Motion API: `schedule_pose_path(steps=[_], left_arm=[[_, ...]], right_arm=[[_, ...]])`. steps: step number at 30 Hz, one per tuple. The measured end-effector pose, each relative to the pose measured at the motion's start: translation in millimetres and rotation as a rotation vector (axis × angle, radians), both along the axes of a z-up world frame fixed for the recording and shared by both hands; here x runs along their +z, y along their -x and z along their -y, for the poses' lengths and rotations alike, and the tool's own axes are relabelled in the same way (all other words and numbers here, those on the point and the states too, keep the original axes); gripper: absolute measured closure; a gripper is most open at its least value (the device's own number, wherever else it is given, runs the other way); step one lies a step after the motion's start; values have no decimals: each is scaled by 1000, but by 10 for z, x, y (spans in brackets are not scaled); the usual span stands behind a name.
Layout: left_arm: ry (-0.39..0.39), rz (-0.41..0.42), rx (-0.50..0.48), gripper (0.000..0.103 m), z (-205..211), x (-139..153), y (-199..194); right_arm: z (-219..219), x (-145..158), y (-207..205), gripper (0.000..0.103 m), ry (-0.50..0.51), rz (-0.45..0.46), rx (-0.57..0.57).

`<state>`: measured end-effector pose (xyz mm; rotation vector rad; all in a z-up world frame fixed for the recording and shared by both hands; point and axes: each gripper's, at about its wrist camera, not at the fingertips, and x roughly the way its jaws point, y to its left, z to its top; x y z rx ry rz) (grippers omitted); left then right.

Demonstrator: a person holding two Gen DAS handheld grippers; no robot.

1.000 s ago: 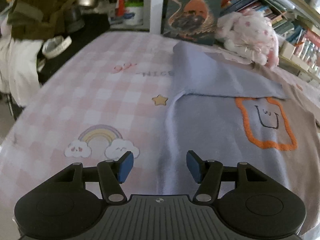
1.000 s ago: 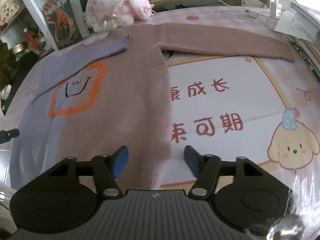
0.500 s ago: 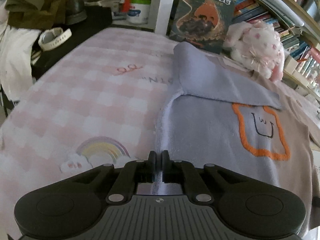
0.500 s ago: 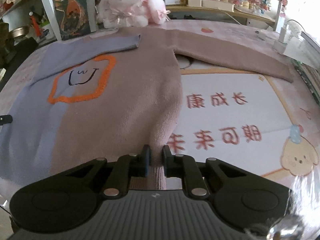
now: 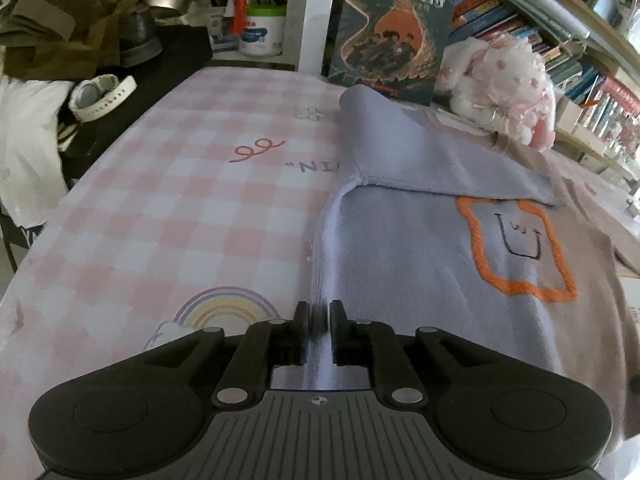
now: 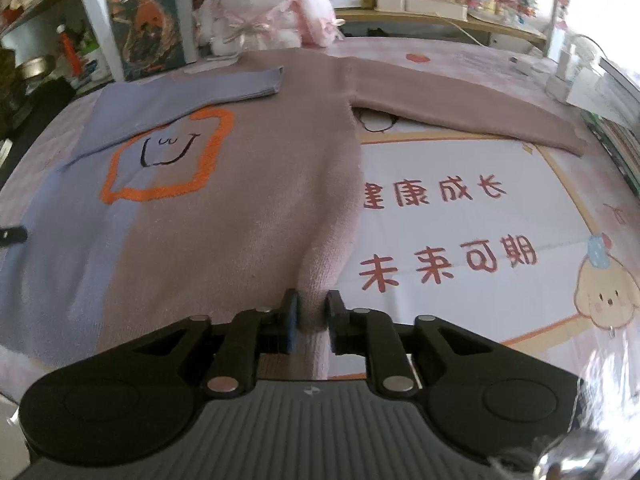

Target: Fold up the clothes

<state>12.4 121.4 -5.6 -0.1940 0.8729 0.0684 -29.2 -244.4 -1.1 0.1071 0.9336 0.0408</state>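
Knitted fabric now sits pinched in both tools, where a second ago each tool stood spread wide over the sweater's near hem. The left tool (image 5: 319,316) has clenched on the lavender corner of the sweater (image 5: 400,264), and the right tool (image 6: 312,312) has clenched on the brown corner, where the cloth bunches up into a small ridge between the fingers. Half a second ago the fingers were already pressed together; since then the grip looks unchanged, and the brown ridge has risen a little.

The sweater lies face up on the desk (image 5: 180,208), which is covered with a printed cloth. Its lavender sleeve (image 6: 192,92) is folded across the chest above the orange star outline, while the brown sleeve (image 6: 460,108) stretches out flat to the side.

With both hem corners held, the bottom edge seems ready to be lifted and carried toward the collar, though the outstretched sleeve would then stick out of the fold.
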Motion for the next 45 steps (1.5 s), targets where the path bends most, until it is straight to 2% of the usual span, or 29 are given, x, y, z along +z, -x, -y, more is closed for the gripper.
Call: schedule_pose_path(steps=[3, 6, 7, 8, 9, 10, 11, 14, 17, 22, 24, 29, 35, 42, 45], left_arm=[[6, 14, -18, 83, 34, 70, 185], [11, 5, -45, 77, 91, 104, 358], [15, 2, -60, 68, 112, 108, 403], [21, -5, -80, 53, 145, 111, 447], [27, -11, -99, 46, 176, 112, 477], [31, -12, -124, 39, 211, 119, 499], [30, -10, -154, 36, 255, 129, 513], [-20, 10, -243, 34, 405, 159, 533], [-51, 32, -311, 25, 549, 169, 574], [-30, 30, -434, 24, 798, 153, 618], [-45, 36, -472, 24, 904, 156, 613], [-62, 55, -511, 22, 1112, 177, 587], [-76, 43, -470, 22, 1325, 173, 484], [-85, -1, -312, 22, 1750, 153, 269], [-87, -13, -242, 17, 1927, 113, 209]], right_arm=[[41, 75, 95, 78, -14, 24, -33], [79, 155, 226, 67, -20, 46, -79], [92, 179, 270, 63, -21, 52, -96], [104, 203, 314, 58, -22, 59, -112], [107, 228, 366, 53, -19, 66, -136], [108, 252, 418, 42, -15, 74, -161], [106, 265, 457, 33, -7, 77, -173], [98, 299, 571, 22, 19, 85, -205], [91, 334, 685, 19, 44, 93, -238], [78, 392, 874, 14, 87, 107, -292], [73, 415, 950, 13, 104, 112, -314], [214, 407, 984, 13, 95, 108, -353], [482, 355, 871, 13, 70, 107, -358], [1095, 261, 433, 13, 22, 113, -277], [1398, 222, 198, 13, 0, 116, -232]])
